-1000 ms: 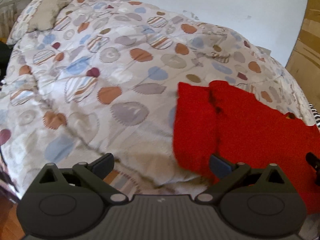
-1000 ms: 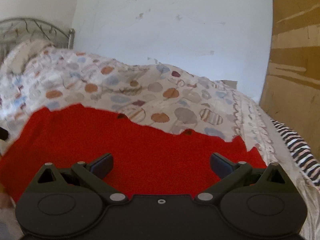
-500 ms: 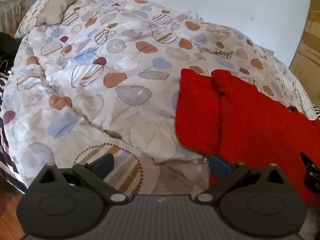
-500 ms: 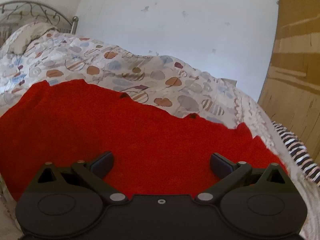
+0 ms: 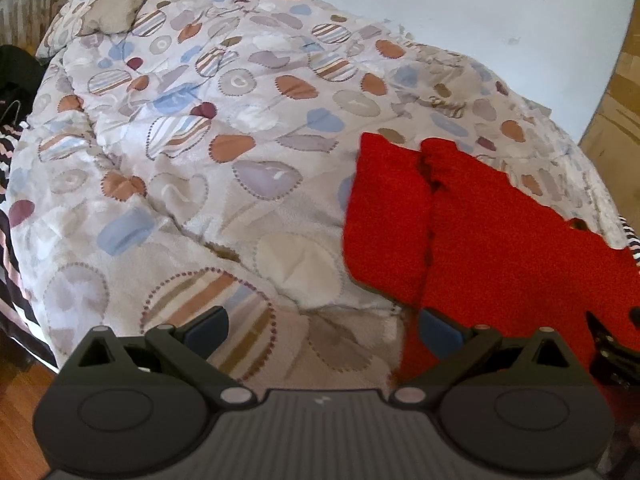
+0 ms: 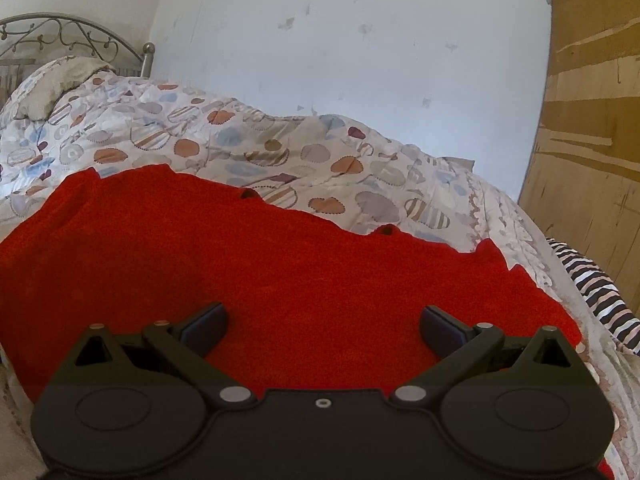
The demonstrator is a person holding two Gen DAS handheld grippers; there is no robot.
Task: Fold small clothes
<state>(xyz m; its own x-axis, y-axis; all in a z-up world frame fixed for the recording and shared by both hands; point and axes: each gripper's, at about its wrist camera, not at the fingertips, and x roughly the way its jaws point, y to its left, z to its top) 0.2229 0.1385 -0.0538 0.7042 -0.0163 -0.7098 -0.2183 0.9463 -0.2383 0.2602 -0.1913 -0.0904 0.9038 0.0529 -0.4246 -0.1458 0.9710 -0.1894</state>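
A small red knitted garment (image 5: 492, 248) lies spread flat on the patterned duvet (image 5: 224, 152), one sleeve folded alongside its left edge. It fills the lower half of the right wrist view (image 6: 248, 264). My left gripper (image 5: 322, 326) is open and empty, above the duvet just left of the garment's near left corner. My right gripper (image 6: 322, 326) is open and empty, above the garment's near edge. Part of the right gripper (image 5: 616, 356) shows at the right edge of the left wrist view.
A pillow (image 5: 120, 4) and a metal headboard (image 6: 60, 36) are at the far left. A white wall (image 6: 360, 60) runs behind the bed, a wooden panel (image 6: 592, 140) at right. Striped fabric (image 6: 600, 292) hangs at the right bed edge; wooden floor (image 5: 20, 400) shows lower left.
Both grippers have drawn back and risen a little from the garment, showing more of the bed. Both stay open; the garment has not moved.
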